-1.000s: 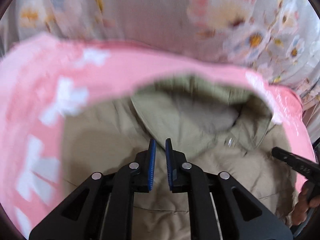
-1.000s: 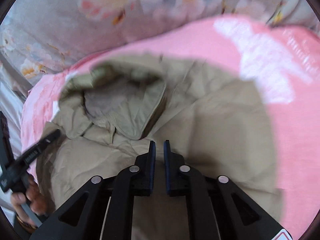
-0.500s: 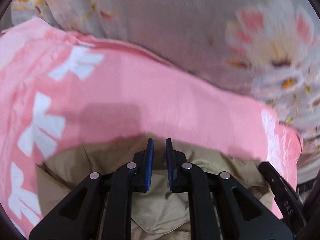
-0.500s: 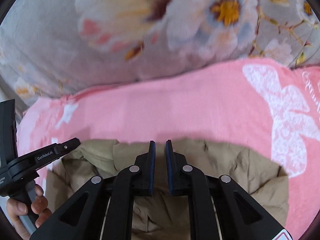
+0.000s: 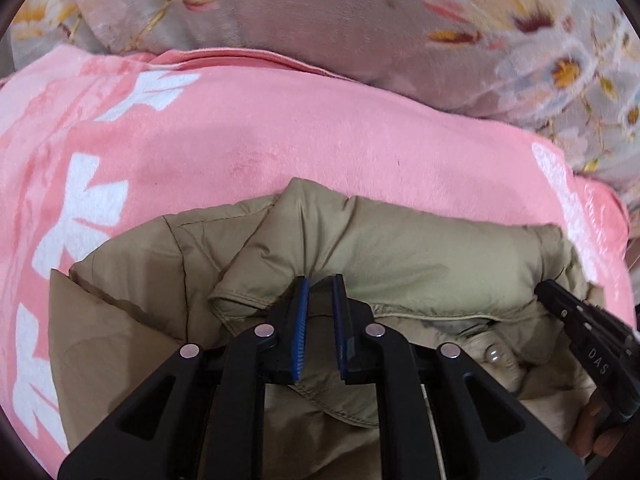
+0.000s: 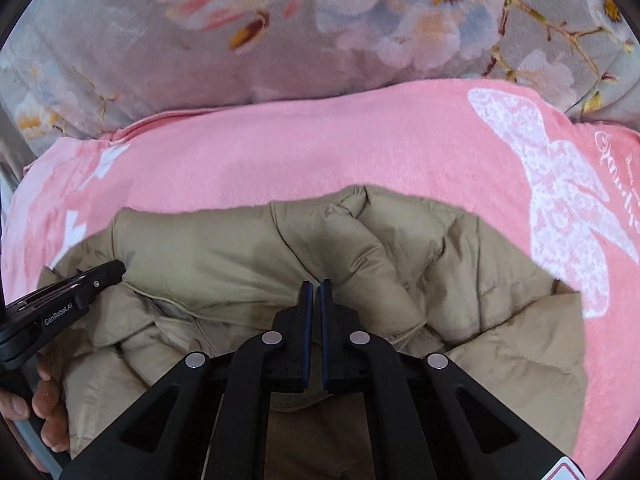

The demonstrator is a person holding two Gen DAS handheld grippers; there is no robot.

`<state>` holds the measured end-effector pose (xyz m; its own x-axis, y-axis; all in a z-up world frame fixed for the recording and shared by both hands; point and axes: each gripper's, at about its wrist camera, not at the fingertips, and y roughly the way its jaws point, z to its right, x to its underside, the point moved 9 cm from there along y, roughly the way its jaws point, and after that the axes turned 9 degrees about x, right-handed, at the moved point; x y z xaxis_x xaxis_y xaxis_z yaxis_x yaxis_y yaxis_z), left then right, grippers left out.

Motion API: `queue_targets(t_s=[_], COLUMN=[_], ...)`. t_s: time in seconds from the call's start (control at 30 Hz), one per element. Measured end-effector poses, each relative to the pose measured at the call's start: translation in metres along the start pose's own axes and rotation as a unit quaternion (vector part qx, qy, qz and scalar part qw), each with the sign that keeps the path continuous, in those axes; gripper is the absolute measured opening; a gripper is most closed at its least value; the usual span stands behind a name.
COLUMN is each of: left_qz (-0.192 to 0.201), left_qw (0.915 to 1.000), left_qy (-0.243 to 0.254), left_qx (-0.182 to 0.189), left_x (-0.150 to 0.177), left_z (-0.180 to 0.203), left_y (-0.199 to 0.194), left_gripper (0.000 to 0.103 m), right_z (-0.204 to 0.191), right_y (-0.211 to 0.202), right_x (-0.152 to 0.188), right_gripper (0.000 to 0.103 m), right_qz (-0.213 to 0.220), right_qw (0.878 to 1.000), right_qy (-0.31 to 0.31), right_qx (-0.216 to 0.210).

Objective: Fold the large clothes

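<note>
On pink blanket [image 5: 280, 140] | jacket [image 5: 400, 248] edge folded; both tools pinching cloth

A puffy khaki jacket [image 5: 400, 248] lies rumpled on a pink blanket [image 5: 280, 140]. Its collar end is folded over the body, a snap button [image 5: 493, 354] showing

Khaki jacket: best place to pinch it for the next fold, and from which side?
Judging by its pose, take the khaki jacket at the puffy folded edge nearest the pink blanket, coming down from above with jaws across the ridge. The edge stands proud and unobstructed; the middle is bunched in loose layers. The right gripper is shut.
</note>
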<state>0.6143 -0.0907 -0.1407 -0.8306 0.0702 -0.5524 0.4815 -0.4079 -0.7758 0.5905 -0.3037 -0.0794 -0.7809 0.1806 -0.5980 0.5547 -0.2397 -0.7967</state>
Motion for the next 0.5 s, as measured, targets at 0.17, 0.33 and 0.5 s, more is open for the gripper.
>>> queue_targets(t_s=[0.17,0.33,0.5], left_qz=[0.019,0.035,0.041], left_qw=[0.9998,0.9993,0.9991], left_qy=[0.0,0.009,0.011], left_qx=[0.005,0.004,0.003], left_x=[0.002,0.002,0.001], left_z=[-0.001,0.0,0.001], left_y=[0.003,0.004,0.005], left_gripper=[0.011,0.011,0.011], right_z=[0.002,0.0,-0.002], right_y=[0.012,0.019,0.023], right_x=[0.006,0.008,0.009], right_gripper=[0.0,0.0,0.0], right_qz=[-0.003,0.011,0.019], right_qw=[1.0,1.0,1.0], right_qy=[0.017,0.013,0.004], right_qx=[-0.012,-0.005,0.007])
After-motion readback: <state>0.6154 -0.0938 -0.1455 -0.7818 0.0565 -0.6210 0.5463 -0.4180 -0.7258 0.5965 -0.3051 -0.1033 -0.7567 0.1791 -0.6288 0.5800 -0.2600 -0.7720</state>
